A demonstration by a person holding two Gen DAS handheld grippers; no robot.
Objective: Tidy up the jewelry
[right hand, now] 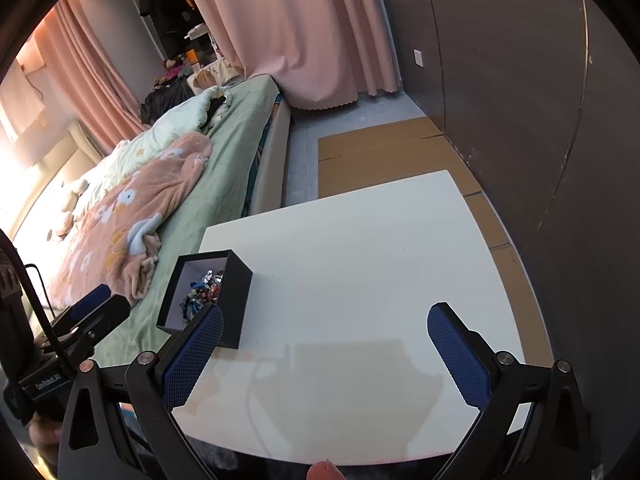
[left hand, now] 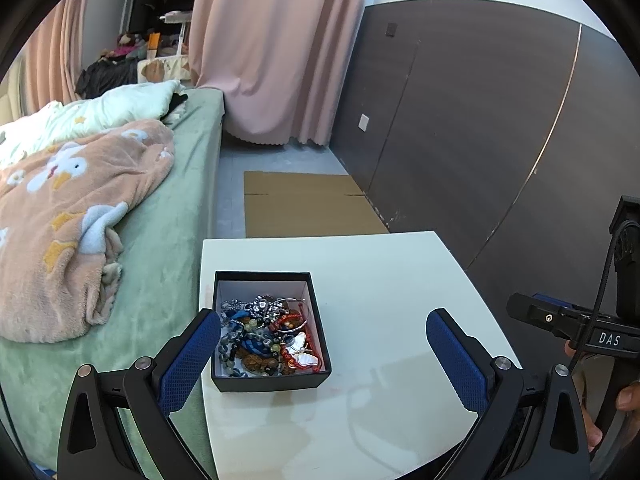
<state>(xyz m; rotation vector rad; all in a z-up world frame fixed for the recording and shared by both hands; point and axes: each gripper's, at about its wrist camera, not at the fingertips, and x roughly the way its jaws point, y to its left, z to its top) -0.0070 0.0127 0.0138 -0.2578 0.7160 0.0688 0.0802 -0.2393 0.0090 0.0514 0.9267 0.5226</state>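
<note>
The left tool (left hand: 323, 334) hovers over the white counter (left hand: 384, 280) with its blue-padded fingers (left hand: 184, 360) spread wide, pinching nothing. From the left wrist view, its left finger overlaps the near left corner of a black box (left hand: 272, 378); whether they touch cannot be told. The box sits at the counter's left edge, beside a bed (left hand: 160, 240) with a green sheet and a peach blanket (left hand: 72, 216). Inside its white-lined walls lies a tangled heap of jewelry (left hand: 266, 332): grey and green bead strands, red cord, a thin bangle and a pearly butterfly pendant (left hand: 302, 350). To the right of the box the counter is bare as far as its far and right edges. Flattened cardboard (left hand: 308, 204) lies on the floor beyond, against a dark wall panel (left hand: 480, 120). The right tool (left hand: 536, 314) shows at the frame's right margin, off the counter's edge.

From the right wrist view, the right tool (right hand: 325, 328) is likewise spread wide and holds nothing. It hangs above the near edge of the counter (right hand: 360, 260), with open white surface between its fingers and ahead. The black box (right hand: 236, 304) stands just beyond its left finger (right hand: 192, 360), jewelry (right hand: 202, 290) glinting inside. The left tool (right hand: 96, 308) pokes in over the bed (right hand: 236, 152) at lower left.
</note>
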